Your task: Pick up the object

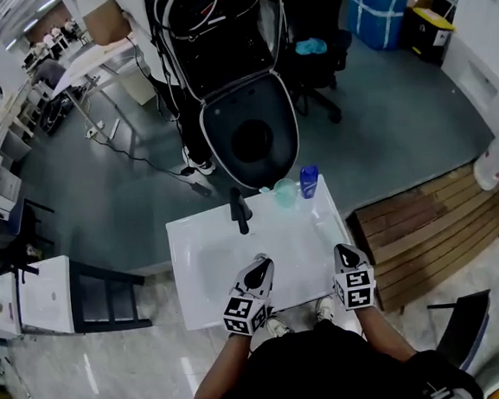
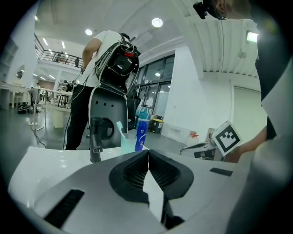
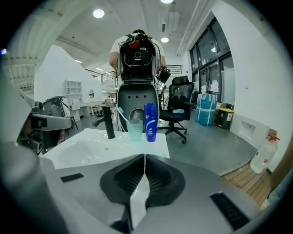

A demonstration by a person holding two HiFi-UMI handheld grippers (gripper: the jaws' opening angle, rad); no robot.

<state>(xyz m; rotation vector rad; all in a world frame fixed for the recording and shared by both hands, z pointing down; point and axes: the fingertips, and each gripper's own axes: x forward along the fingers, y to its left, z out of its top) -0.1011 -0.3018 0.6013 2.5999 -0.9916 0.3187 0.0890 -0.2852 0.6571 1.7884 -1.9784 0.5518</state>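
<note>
I have not started the pick-up yet. My left claw (image 1: 257, 270) and my right claw (image 1: 347, 255) hang over the near edge of the white bench (image 1: 188, 243). Both are clenched tight with nothing in them. The blue bottle (image 1: 309, 181) stands at the far right corner. A pale green cup (image 1: 284, 193) with a toothbrush (image 3: 121, 113) is just left of it, then the black tap (image 1: 240, 211). I think the bottle is my thing, but I am not sure. Next I must open my right claw, reach far and close on the bottle.
</note>
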